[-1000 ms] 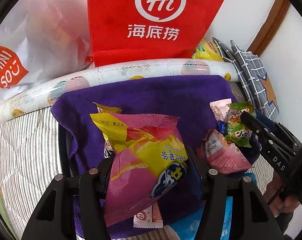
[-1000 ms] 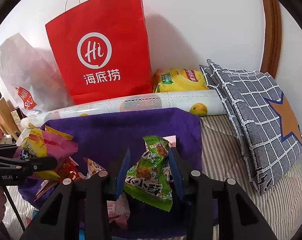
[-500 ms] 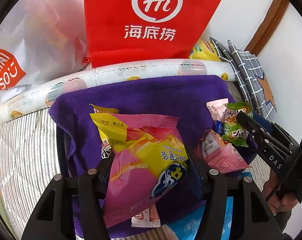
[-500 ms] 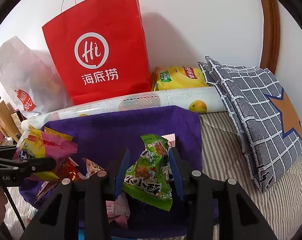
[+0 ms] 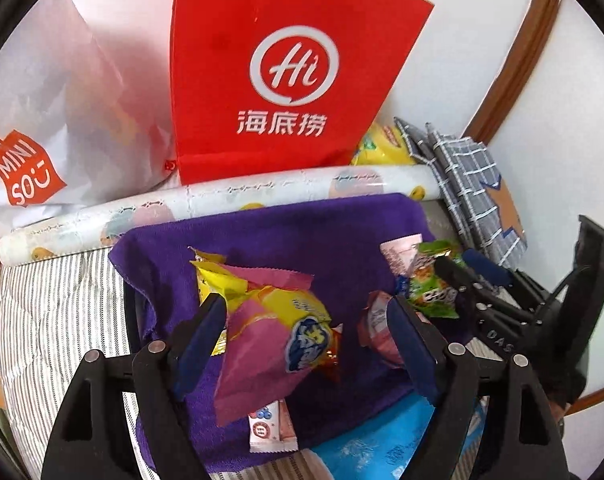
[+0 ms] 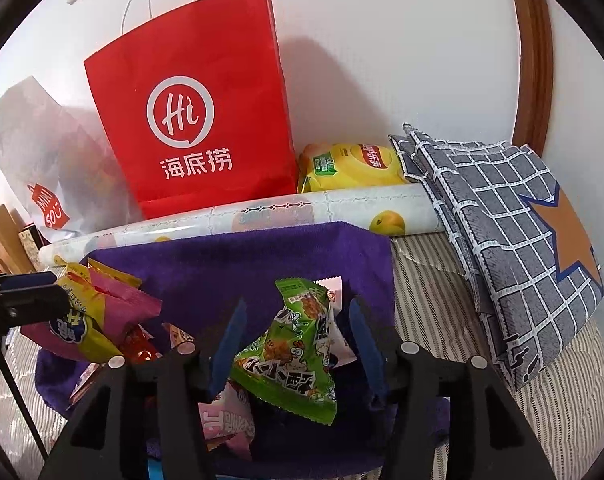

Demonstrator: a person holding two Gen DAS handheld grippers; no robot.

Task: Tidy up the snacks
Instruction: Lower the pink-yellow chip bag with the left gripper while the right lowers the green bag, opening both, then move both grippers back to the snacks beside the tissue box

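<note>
A purple towel (image 5: pixel 285 240) lines a basket holding several snack packets. My left gripper (image 5: pixel 306 316) stands open; a pink and yellow snack bag (image 5: pixel 269 340) lies between its fingers, loose on the towel. My right gripper (image 6: pixel 297 328) is open too, with a green snack packet (image 6: pixel 297 348) between its fingers, not pinched. In the left wrist view the right gripper (image 5: pixel 458 276) and the green packet (image 5: pixel 430 284) show at the right. A pink packet (image 5: pixel 382 332) lies between the two bags.
A red paper bag (image 6: pixel 197 108) and a white Miniso bag (image 5: pixel 41 120) stand at the wall. A patterned roll (image 6: pixel 261 216) lies behind the towel. A yellow chip bag (image 6: pixel 354 164) and a grey checked cloth (image 6: pixel 514 224) are at the right.
Both grippers have opened. The pink and yellow bag and the green packet are let go and have dropped lower onto the towel.
</note>
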